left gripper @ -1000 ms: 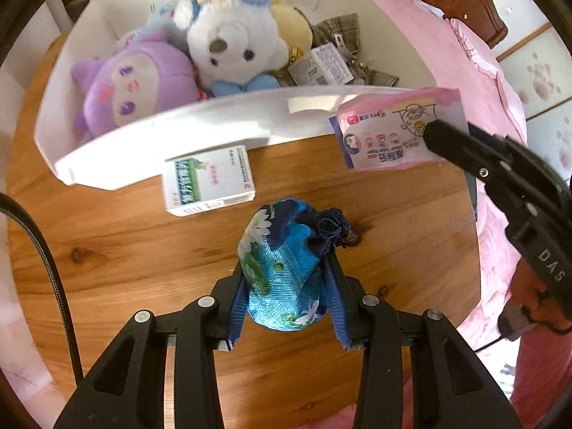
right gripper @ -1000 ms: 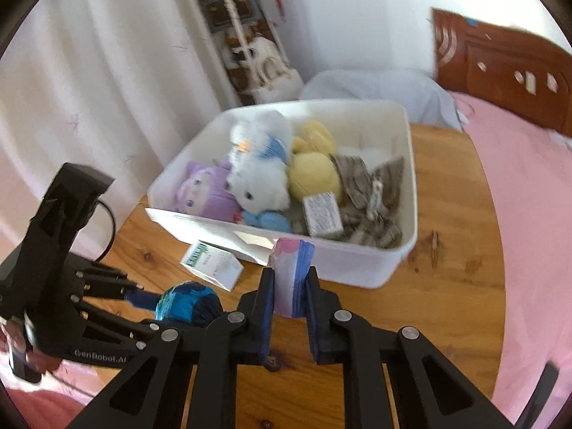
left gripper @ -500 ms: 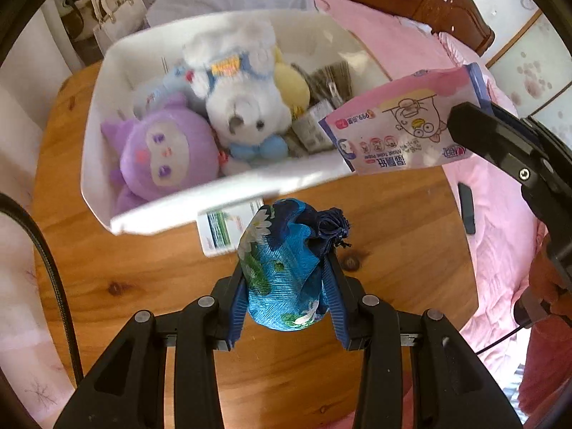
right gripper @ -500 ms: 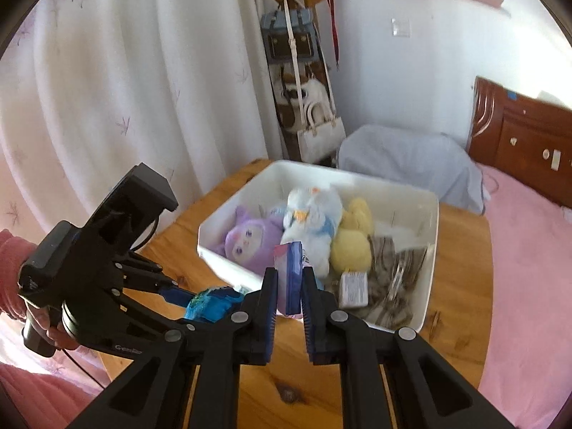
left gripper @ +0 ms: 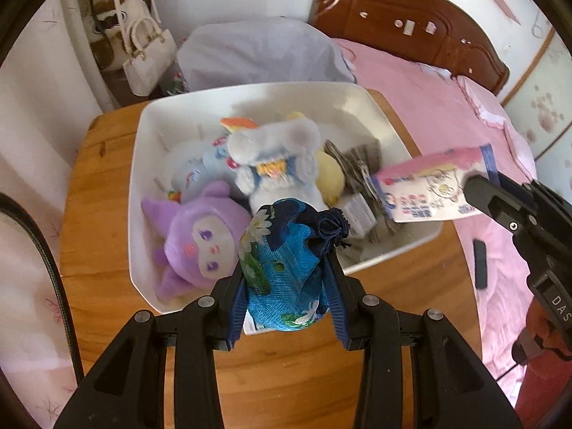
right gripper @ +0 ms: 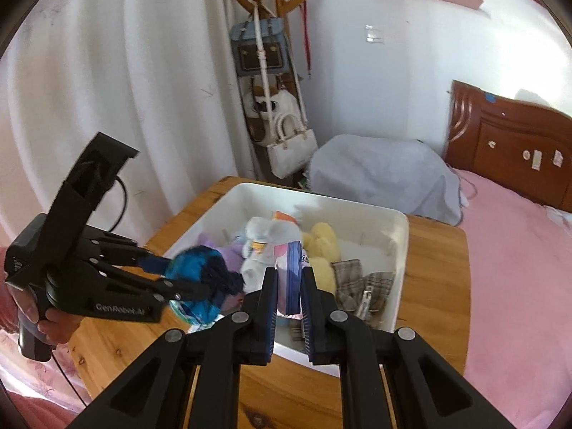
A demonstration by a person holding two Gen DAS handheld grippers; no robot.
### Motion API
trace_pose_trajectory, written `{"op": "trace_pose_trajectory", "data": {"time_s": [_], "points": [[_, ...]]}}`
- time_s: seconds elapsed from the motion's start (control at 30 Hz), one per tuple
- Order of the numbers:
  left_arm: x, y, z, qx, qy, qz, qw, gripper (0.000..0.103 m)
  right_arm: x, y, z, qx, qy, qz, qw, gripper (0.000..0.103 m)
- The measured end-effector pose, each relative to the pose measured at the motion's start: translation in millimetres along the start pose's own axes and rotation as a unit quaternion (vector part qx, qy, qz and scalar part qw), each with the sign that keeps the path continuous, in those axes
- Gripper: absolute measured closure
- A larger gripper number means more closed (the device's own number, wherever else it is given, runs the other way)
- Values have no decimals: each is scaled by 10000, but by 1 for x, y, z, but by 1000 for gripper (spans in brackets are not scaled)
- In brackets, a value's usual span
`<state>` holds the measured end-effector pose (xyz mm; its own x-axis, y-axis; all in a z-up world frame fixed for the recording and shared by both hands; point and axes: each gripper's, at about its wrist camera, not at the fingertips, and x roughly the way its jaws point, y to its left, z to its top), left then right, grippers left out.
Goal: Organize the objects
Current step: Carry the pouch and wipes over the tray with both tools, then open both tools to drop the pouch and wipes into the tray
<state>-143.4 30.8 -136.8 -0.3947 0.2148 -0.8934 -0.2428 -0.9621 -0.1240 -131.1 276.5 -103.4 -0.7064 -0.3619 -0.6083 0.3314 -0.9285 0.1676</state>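
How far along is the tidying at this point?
Done: plush toys and plaid cloth already lie in the white bin. In hand: left gripper holds a blue floral pouch, right gripper a pink wipes pack. Left: dropping both in.

a round wooden table (right gripper: 438, 275) was lit by sun near a pink bed (right gripper: 518, 250) with a dark headboard (right gripper: 507, 139); white curtains (right gripper: 125, 89) and a coat rack (right gripper: 275, 10) with handbags were seen far left.

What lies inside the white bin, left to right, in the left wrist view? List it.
Purple plush → white bear plush → yellow plush → plaid cloth.
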Motion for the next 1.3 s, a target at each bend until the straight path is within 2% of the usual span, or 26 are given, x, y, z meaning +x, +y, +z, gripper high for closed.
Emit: {"op": "trace_pose_trajectory", "data": {"time_s": [0.2, 0.37, 0.5, 0.63, 0.7, 0.77, 0.83, 0.9, 1.0, 1.3], "points": [[2, 12, 12, -359, -231, 128, 9990, 60, 19, -18, -2, 399, 393, -309, 9980, 90], [4, 16, 20, -205, -332, 276, 9989, 60, 37, -29, -12, 598, 778, -505, 9939, 90], [9, 12, 26, -158, -315, 326, 9988, 59, 42, -33, -16, 660, 905, -607, 9919, 87], [7, 7, 27, -173, -528, 553, 9969, 59, 44, -34, -18, 689, 997, -697, 9902, 86], [4, 9, 26, -247, -544, 526, 9968, 55, 44, -35, -18, 727, 1013, -706, 9897, 76], [1, 12, 24, -307, -524, 537, 9967, 49, 42, -35, -17, 780, 1003, -661, 9897, 50], [-1, 11, 23, -281, -534, 643, 9961, 42, 40, -36, -17, 817, 968, -642, 9899, 43], [-5, 10, 20, -302, -499, 723, 9957, 35, 39, -35, -16, 811, 942, -654, 9901, 41], [-12, 12, 9, -483, -455, 701, 9953, 29, 38, -33, -17, 839, 895, -682, 9901, 30], [-2, 22, -24, -748, 123, 676, 9948, 28, 33, -26, -28, 1118, 718, -221, 9909, 29]]}}
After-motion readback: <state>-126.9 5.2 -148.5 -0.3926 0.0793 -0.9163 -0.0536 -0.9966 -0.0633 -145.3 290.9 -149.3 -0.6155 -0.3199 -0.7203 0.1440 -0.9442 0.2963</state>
